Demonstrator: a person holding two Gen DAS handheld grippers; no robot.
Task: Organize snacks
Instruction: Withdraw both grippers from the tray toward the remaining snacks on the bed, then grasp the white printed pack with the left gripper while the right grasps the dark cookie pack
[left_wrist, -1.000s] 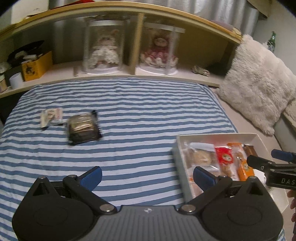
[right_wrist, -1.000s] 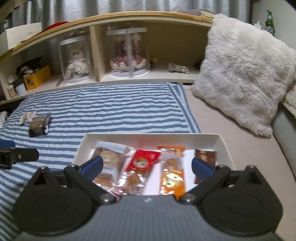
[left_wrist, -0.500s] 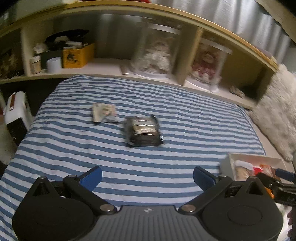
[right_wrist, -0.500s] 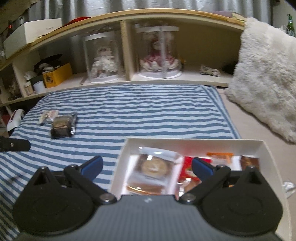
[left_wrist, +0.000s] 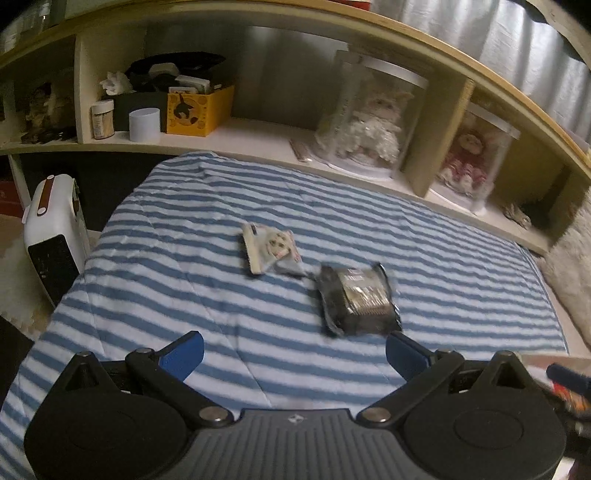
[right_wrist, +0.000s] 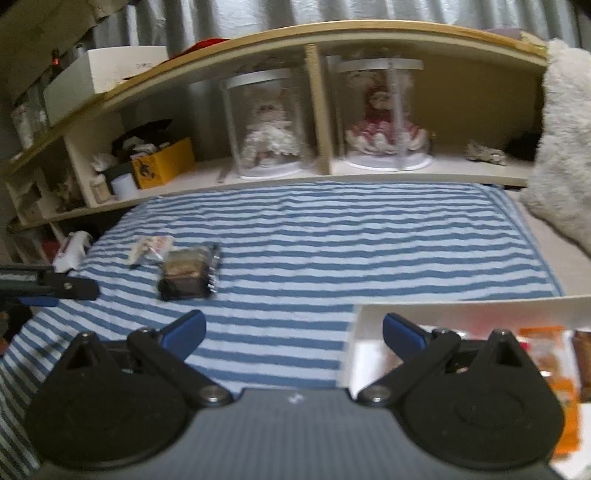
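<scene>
Your left fingers (left_wrist: 404, 356), spread wide and empty, sit just short of the dark snack packet (left_wrist: 357, 299) mid-bed, its long axis running away from you; left is nearer.

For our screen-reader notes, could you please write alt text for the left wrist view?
The open left hand-held gripper hovers over a blue-striped blanket, facing a dark snack packet and a pale snack packet.
</scene>
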